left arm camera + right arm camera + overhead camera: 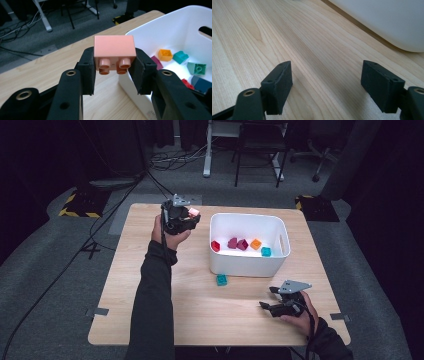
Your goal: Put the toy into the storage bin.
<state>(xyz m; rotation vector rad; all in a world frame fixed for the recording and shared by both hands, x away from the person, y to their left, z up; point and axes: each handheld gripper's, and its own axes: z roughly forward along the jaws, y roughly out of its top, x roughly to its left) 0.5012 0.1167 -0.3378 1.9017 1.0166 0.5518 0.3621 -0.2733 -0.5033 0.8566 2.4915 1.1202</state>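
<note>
Light falls from overhead onto the table (200, 310), leaving the room around it dim and the far corners nearly black. The white bin (248, 266) glares, its inner floor washed out in the high view. That view is soft and a little grainy. In the left gripper view the pink brick (114, 48) is sharp; the floor behind is darker. In the right gripper view the near wood grain is crisp, the bin wall (387, 22) blurred, with soft shadows under the jaws.

I'm working in what looks like a lab or studio. My desk (150, 320) stands on grey carpet (60, 270) with black curtains (380, 180) around. Cables (175, 160), hazard-striped floor plates (80, 205) and an office chair (320, 150) sit behind.
</note>
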